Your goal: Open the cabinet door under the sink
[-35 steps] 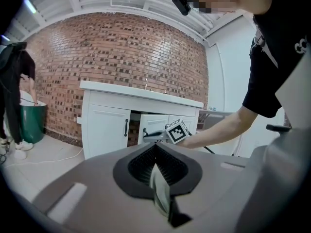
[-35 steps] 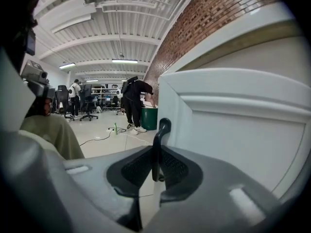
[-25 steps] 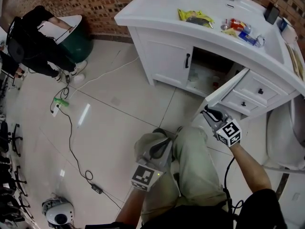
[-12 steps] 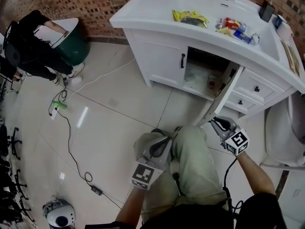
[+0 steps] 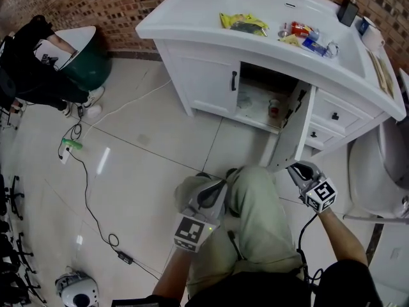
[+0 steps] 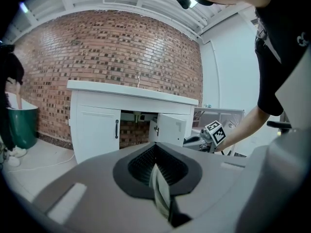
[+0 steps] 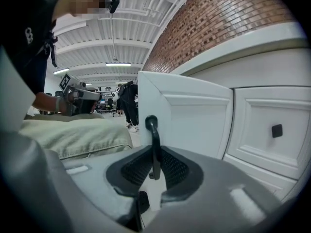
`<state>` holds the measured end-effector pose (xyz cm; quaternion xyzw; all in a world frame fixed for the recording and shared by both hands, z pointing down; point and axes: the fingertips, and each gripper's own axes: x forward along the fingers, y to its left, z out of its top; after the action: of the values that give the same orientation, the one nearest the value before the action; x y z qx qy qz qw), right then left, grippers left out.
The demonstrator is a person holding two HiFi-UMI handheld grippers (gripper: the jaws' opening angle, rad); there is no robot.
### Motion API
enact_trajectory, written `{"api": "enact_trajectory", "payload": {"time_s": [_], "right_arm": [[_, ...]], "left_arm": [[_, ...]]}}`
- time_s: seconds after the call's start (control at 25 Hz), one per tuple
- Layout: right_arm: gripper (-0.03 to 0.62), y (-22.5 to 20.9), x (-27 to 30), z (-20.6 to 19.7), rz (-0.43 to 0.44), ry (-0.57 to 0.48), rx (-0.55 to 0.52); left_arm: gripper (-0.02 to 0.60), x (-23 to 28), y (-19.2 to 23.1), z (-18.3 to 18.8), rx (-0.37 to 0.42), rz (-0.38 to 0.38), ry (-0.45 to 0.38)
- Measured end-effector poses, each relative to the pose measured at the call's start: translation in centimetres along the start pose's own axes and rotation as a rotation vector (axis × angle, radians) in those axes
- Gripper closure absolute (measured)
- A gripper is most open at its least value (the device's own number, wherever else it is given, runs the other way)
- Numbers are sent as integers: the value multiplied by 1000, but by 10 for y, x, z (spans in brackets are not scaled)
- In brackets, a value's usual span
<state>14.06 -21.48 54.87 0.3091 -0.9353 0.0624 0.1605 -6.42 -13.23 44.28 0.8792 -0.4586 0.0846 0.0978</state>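
The white cabinet (image 5: pixel 204 85) under the sink has two doors. Its left door is closed and has a black handle (image 5: pixel 234 80). The right door (image 5: pixel 295 128) stands swung far out, edge-on to me. My right gripper (image 5: pixel 296 168) is at that door's outer edge; in the right gripper view (image 7: pixel 154 171) it is shut on the door's black handle (image 7: pixel 153 140). The left gripper (image 5: pixel 216 189) rests on my knee, jaws together and holding nothing (image 6: pixel 160 193). The left gripper view shows the open door (image 6: pixel 170 129) and the dark opening beside it.
Two drawers (image 5: pixel 332 117) sit right of the open door, a white fixture (image 5: pixel 377 171) beyond them. Packets and bottles (image 5: pixel 300 34) lie on the countertop. A small bottle (image 5: pixel 273 109) stands inside the cabinet. A green bin (image 5: pixel 89 62), a person in black and a floor cable (image 5: pixel 89 190) are at the left.
The right gripper has drawn back toward me with the handle, and the door has swung from partly open to wide open. The left gripper has stayed on the knee.
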Motion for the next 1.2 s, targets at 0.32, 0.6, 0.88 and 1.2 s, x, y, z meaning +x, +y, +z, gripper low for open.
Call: {"api": "enact_trajectory", "payload": {"time_s": [0.32, 0.6, 0.88, 1.2], "right_arm": [[561, -16, -23, -16, -34, 24, 18], [560, -16, -24, -14, -19, 28, 52], [519, -14, -31, -13, -49, 13, 96], [497, 13, -68, -8, -103, -27, 95]], "left_arm": [[565, 18, -8, -7, 24, 2, 38], [565, 21, -9, -4, 8, -2, 35], [565, 20, -29, -5, 17, -27, 38], [565, 3, -75, -17, 45, -72, 57]]}}
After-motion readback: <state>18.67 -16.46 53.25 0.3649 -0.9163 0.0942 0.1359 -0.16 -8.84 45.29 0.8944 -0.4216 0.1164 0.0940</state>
